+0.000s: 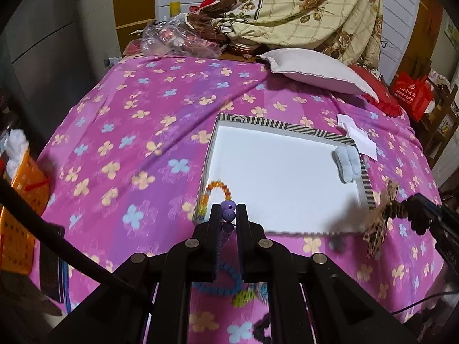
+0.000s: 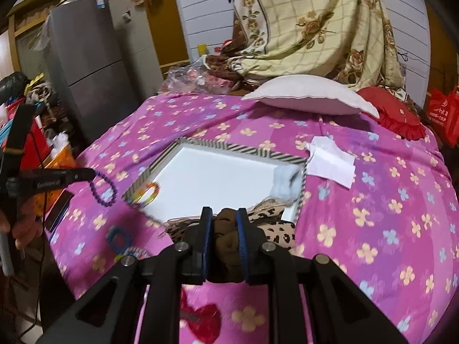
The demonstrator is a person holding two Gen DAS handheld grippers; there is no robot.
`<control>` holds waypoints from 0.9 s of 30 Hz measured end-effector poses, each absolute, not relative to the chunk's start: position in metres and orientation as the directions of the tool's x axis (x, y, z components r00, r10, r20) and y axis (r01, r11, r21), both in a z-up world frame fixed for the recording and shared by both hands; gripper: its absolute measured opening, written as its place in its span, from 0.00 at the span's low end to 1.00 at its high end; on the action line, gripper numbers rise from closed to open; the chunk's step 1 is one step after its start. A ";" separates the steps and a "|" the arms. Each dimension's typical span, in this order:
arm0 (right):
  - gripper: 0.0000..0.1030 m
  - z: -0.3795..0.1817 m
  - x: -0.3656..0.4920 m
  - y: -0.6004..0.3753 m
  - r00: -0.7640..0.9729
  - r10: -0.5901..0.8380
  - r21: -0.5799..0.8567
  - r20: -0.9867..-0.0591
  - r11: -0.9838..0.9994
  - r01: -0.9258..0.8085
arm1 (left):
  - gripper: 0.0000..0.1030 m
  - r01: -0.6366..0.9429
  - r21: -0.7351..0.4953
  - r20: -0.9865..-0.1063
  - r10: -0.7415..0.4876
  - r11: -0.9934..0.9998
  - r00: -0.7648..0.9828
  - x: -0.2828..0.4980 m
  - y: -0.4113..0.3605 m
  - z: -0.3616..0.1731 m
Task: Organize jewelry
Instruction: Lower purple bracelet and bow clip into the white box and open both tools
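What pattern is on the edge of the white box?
Black and white stripes run along the box rim, seen best from the left wrist view.

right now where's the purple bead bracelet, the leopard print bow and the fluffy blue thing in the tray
purple bead bracelet [image 1: 228, 209], left wrist view, on the beads pinched between the fingers
leopard print bow [image 2: 279, 230], right wrist view, on its spotted fabric
fluffy blue thing [image 1: 347, 166], left wrist view, on its middle

One tray [image 1: 282, 127], two scrunchies [image 1: 348, 166] [image 2: 275, 228], four bracelets [image 1: 218, 190] [image 2: 103, 189] [image 2: 119, 239] [image 2: 134, 253]
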State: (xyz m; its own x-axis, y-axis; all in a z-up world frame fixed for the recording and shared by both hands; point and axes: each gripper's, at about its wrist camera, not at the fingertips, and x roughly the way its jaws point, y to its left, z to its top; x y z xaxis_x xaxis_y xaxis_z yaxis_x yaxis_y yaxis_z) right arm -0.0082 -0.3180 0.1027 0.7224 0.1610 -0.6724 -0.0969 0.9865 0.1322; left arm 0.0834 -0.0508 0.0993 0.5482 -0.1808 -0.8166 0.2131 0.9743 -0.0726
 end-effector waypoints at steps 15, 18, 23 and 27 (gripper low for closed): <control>0.17 0.039 0.072 -0.338 0.671 0.134 0.148 -0.729 0.988 -0.036 | 0.12 0.202 -0.070 -0.855 -0.163 0.977 0.493 0.186 -0.103 0.056; 0.17 0.020 0.067 -0.336 0.639 0.123 0.125 -0.759 0.991 -0.043 | 0.12 0.194 -0.064 -0.856 -0.154 0.979 0.494 0.204 -0.103 0.044; 0.17 -0.007 0.057 -0.333 0.582 0.094 0.076 -0.808 0.996 -0.056 | 0.12 0.128 -0.048 -0.886 -0.102 0.991 0.453 0.218 -0.082 0.015; 0.19 -0.021 0.055 -0.339 0.546 0.104 0.100 -0.831 0.994 -0.037 | 0.12 0.108 -0.089 -0.907 -0.126 0.990 0.403 0.216 -0.066 -0.005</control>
